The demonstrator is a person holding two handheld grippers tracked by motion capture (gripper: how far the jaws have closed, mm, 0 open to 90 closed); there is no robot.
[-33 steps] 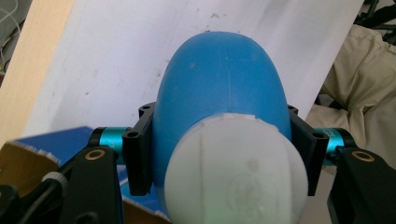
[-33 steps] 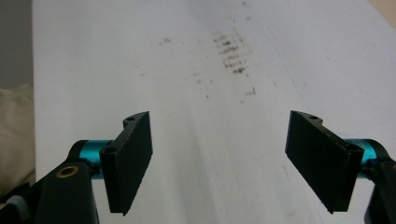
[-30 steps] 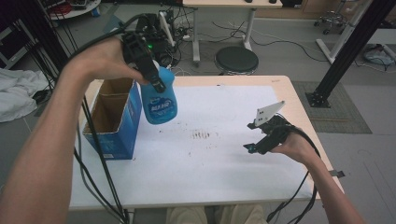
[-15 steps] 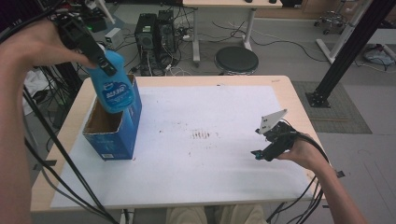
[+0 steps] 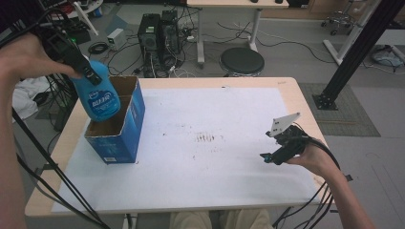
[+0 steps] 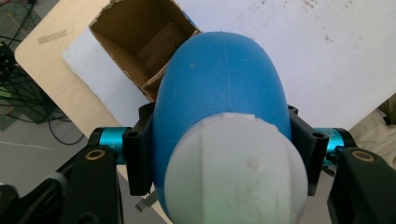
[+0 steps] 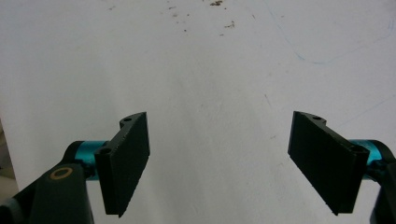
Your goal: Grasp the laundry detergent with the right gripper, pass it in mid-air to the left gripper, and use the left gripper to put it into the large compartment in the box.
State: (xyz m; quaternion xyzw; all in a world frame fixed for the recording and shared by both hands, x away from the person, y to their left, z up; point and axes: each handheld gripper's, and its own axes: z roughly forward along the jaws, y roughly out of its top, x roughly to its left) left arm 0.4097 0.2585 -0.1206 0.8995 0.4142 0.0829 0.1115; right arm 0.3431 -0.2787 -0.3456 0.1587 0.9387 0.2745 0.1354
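Bottle: a blue bottle (image 5: 98,98) with a white cap and a printed label is held tilted in the air at about 9 o'clock of the desk, its lower end over the open top of the box.
Left tongs: the left tongs (image 6: 219,154) are pinched on the bottle's blue body just above the white cap (image 6: 236,170), one black jaw pressed on each side.
Box: an open blue cardboard box (image 5: 125,129) is stood on the desk's left part, directly below the bottle; its brown inside is seen past the bottle in the left gripper view.
Right tongs: the right tongs (image 7: 219,163) are spread wide with nothing between them, held low over the white sheet at about 4 o'clock, well apart from the box.
Desk: a wooden desk (image 5: 305,102) is covered by a white sheet (image 5: 215,109) with small dark specks near its middle.
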